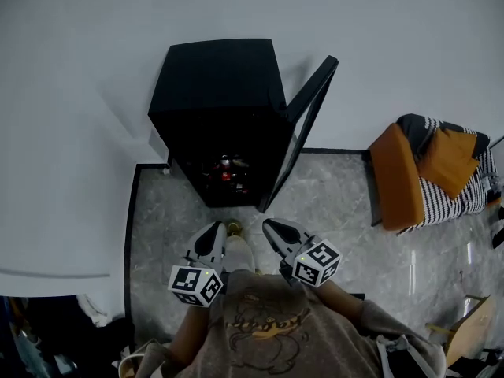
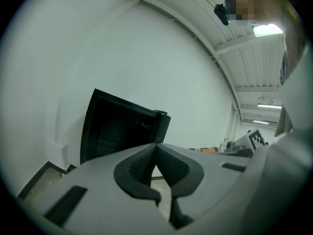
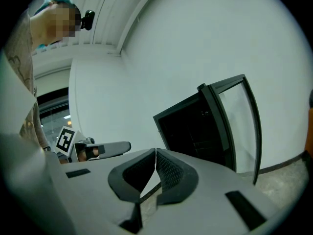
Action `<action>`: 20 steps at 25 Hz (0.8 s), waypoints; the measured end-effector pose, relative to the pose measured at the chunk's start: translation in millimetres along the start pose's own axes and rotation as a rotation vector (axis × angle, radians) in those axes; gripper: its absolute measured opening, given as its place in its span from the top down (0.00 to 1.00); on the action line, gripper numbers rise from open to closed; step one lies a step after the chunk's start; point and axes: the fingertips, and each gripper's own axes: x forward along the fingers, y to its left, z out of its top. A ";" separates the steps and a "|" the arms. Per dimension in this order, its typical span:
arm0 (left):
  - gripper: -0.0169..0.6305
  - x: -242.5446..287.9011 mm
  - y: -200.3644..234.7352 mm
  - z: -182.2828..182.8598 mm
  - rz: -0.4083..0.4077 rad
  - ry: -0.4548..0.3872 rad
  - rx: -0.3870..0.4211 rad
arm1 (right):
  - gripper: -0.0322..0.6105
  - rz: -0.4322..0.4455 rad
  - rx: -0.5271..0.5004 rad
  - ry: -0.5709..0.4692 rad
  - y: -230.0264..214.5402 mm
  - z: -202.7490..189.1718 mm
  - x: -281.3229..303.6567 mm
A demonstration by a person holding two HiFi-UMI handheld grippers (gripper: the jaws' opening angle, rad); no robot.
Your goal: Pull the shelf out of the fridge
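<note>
left gripper (image 1: 213, 231) and right gripper (image 1: 273, 228) are held at chest height, jaws pressed together and empty, well apart from the fridge (image 1: 216, 109). spread one gripper's jaws, pass the swung-out door (image 1: 305, 124), enter low and level. the shelf is inside the dark cavity, edge not discernible. it probably carries bottles (image 1: 226, 170), so draw it out slowly.
</note>
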 end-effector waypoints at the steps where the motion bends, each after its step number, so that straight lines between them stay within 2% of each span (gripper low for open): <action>1: 0.97 4.6 3.6 2.5 -0.002 -0.005 -0.001 | 0.92 0.003 -0.002 -0.001 -2.4 2.2 4.3; 5: 0.97 22.2 22.1 7.8 0.004 -0.017 -0.023 | 0.92 0.006 -0.002 -0.005 -12.5 10.1 18.9; 11: 0.96 46.1 46.5 0.9 0.013 0.008 -0.056 | 0.92 0.005 0.006 0.019 -24.8 11.7 38.2; 20: 0.96 82.7 75.7 -21.4 -0.030 0.014 -0.220 | 0.92 -0.007 0.006 0.040 -35.7 14.2 55.1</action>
